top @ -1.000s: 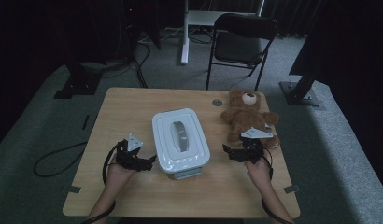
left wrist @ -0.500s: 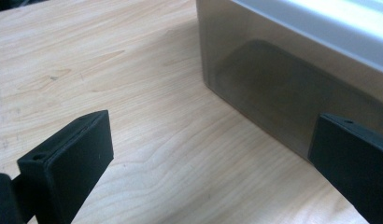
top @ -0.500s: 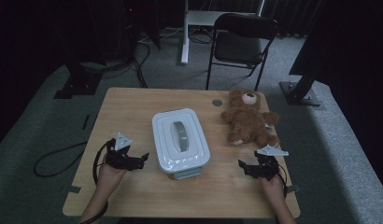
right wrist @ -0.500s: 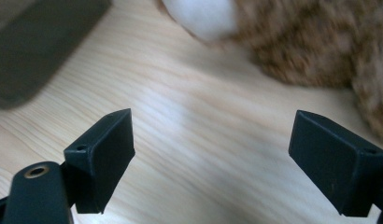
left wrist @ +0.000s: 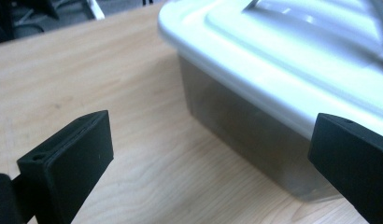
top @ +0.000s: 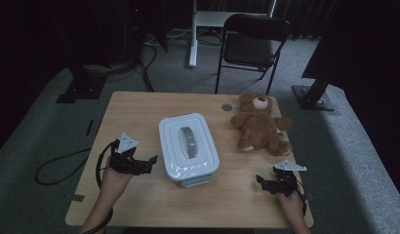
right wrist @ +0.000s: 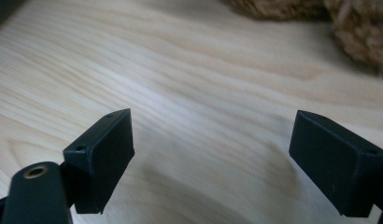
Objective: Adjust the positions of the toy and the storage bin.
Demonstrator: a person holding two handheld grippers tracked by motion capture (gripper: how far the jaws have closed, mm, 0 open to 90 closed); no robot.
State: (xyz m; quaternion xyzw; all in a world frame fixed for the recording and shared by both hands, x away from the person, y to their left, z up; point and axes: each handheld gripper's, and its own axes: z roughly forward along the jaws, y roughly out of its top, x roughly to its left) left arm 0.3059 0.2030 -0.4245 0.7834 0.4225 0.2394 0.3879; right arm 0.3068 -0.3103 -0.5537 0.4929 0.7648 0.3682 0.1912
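Hands low at the near edge of the bench (top: 139,117), I hold one tool in each. My right tool (top: 264,181) sits near the front right corner, its jaws wide apart over bare wood with nothing between them; in the right gripper view (right wrist: 210,158) brown fur shows beyond them. My left tool (top: 150,161) lies at the front left, jaws spread and empty, pointing at the near left side of the storage box (top: 188,146); in the left gripper view (left wrist: 208,154) its translucent wall is close ahead. The box stands mid-bench with its white lid (left wrist: 283,51) on, handle on top. Farther right, well apart from my right tool, the teddy bear (top: 259,122) lies on the bench.
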